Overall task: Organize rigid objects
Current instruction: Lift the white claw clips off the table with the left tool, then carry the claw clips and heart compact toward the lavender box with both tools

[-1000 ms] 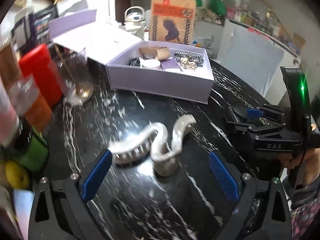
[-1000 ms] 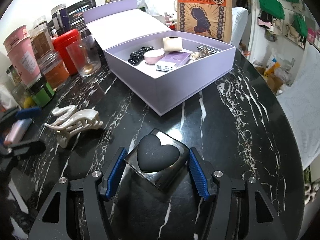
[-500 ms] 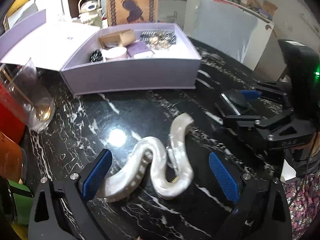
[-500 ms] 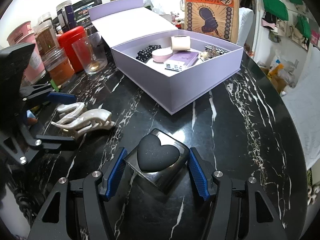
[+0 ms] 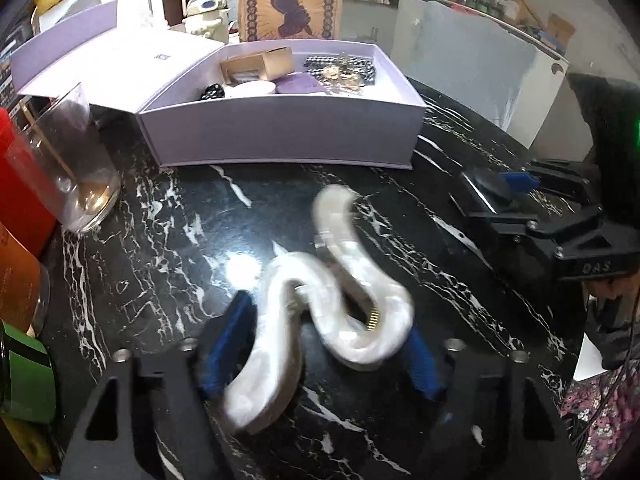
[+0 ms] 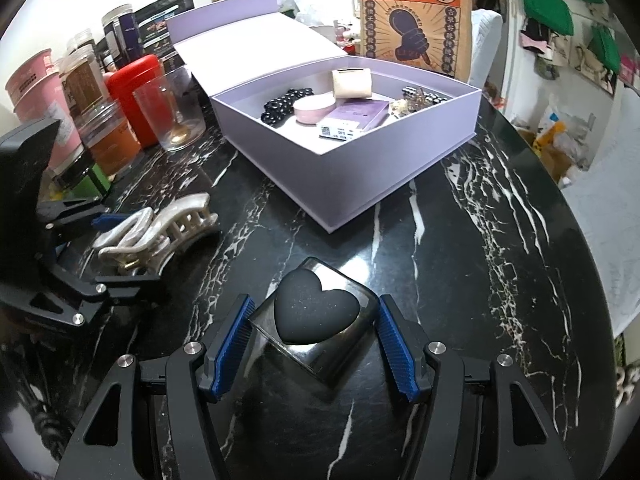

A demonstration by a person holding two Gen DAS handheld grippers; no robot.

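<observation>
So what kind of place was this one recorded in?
Most likely a lived-in home, at a cluttered black marble table. A takeaway paper bag, jars and a red canister crowd its edge, and green tote bags hang on the wall.

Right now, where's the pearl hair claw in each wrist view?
Left wrist: hair claw sits bottom centre, between the closing left gripper pads.
Right wrist: hair claw sits at the left edge, in the left gripper.
Shared landmark: open lilac box, beyond the claw in the left view, right of it in the right view.
</observation>
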